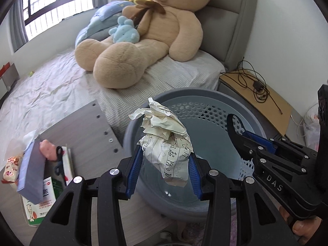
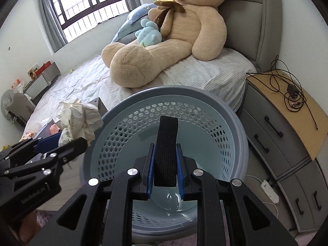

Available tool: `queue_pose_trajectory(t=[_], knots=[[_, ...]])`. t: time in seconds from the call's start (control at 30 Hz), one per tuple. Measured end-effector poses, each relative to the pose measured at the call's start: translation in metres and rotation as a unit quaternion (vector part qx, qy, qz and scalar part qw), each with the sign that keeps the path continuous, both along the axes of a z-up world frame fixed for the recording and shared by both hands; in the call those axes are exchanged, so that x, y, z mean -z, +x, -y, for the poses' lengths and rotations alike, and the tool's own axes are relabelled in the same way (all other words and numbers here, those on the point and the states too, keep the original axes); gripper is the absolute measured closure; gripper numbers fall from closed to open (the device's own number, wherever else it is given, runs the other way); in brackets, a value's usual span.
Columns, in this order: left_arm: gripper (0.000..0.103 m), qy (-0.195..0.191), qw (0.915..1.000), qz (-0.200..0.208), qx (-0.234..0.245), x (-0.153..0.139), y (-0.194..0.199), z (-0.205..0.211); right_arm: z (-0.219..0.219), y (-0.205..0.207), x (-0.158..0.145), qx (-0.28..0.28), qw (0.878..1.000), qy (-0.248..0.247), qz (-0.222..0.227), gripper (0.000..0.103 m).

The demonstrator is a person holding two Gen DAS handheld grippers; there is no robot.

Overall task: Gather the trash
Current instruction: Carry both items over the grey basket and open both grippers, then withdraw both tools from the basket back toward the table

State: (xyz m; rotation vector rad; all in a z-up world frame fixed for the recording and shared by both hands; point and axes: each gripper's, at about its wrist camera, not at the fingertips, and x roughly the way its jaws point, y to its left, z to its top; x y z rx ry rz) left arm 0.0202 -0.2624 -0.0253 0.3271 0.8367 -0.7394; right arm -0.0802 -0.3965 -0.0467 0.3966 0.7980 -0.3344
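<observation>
Crumpled paper (image 1: 167, 141) sits clamped in the left tool (image 1: 165, 160), poised over the perforated wastebasket (image 1: 207, 100) for dropping; the right tool (image 2: 165, 164) pinches the black strap (image 2: 166, 149), apparently steadying the basket.

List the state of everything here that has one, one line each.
left gripper: shut on crumpled paper, above the bin
right gripper: shut on black strap, over the bin
bin: upright, no trash visible inside
nightstand drawers: closed
</observation>
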Motion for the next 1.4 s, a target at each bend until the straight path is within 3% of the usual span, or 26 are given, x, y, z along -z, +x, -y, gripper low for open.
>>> queue_pose_trajectory(t=[0.37,0.47,0.53,0.67,0.73,0.87,0.97,1.4], knots=[[0.058,0.023,0.9997,-0.009,0.004,0.010,-0.002,0.023,0.015,-0.009,0.008,0.009,1.000,0.014,0.000,0.084],[0.049,0.027,0.9996,-0.003,0.001,0.009,-0.002,0.024,0.018,-0.012,0.008,0.010,1.000,0.016,0.002,0.084],[0.033,0.025,0.9997,0.000,-0.006,0.007,-0.002,0.022,0.019,-0.013,0.007,0.013,1.000,0.016,0.005,0.077],[0.024,0.022,0.9995,-0.001,-0.020,0.004,0.002,0.018,0.021,-0.017,0.004,0.019,1.000,0.014,0.016,0.056],[0.019,0.021,0.9994,-0.003,-0.028,0.004,0.004,0.016,0.022,-0.017,0.004,0.020,1.000,0.017,0.018,0.053],[0.017,0.022,0.9991,-0.003,-0.036,0.004,0.004,0.012,0.021,-0.016,0.004,0.020,1.000,0.017,0.016,0.050],[0.013,0.023,0.9988,0.003,-0.042,0.003,0.004,0.009,0.019,-0.016,0.003,0.023,0.999,0.016,0.018,0.041],[0.010,0.012,0.9984,0.002,-0.055,-0.003,0.002,-0.010,0.007,-0.013,-0.001,0.017,1.000,0.002,0.015,0.038]])
